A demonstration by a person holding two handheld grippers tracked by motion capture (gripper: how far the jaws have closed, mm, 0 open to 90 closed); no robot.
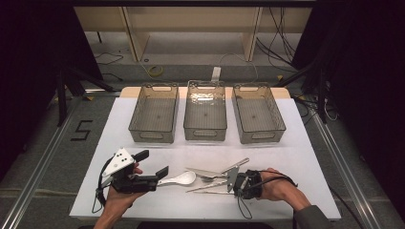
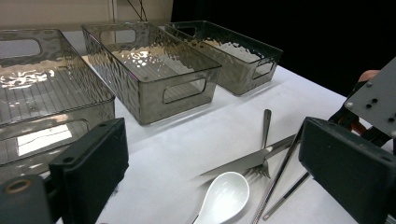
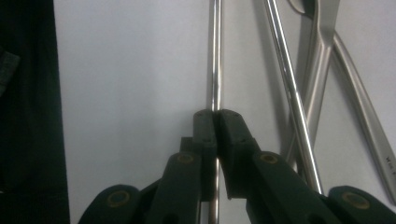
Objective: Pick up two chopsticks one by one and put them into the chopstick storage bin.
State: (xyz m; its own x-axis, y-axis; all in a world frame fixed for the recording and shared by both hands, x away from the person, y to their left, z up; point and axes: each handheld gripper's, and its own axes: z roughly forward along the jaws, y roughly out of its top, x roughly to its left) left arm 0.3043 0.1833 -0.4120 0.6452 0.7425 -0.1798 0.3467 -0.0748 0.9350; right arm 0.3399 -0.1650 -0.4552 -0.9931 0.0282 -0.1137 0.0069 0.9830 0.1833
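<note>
Right hand-held gripper [image 3: 215, 122]: jaws closed on a thin metal chopstick [image 3: 215, 56] lying on the white worktop [image 1: 296, 157].
Left hand-held gripper [image 1: 155, 164]: jaws wide apart, holding nothing, beside the white spoon [image 1: 180, 179].
Bins [image 1: 205, 135]: three, empty.

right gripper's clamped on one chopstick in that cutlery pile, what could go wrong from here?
1. The right gripper pinches a thin, smooth chopstick near one end; it may swivel or slip out when lifted.
2. The second chopstick, fork and knife lie crossed close by, so a lift could drag or scatter them.
3. The open left gripper sits by the white spoon and could nudge it.
</note>
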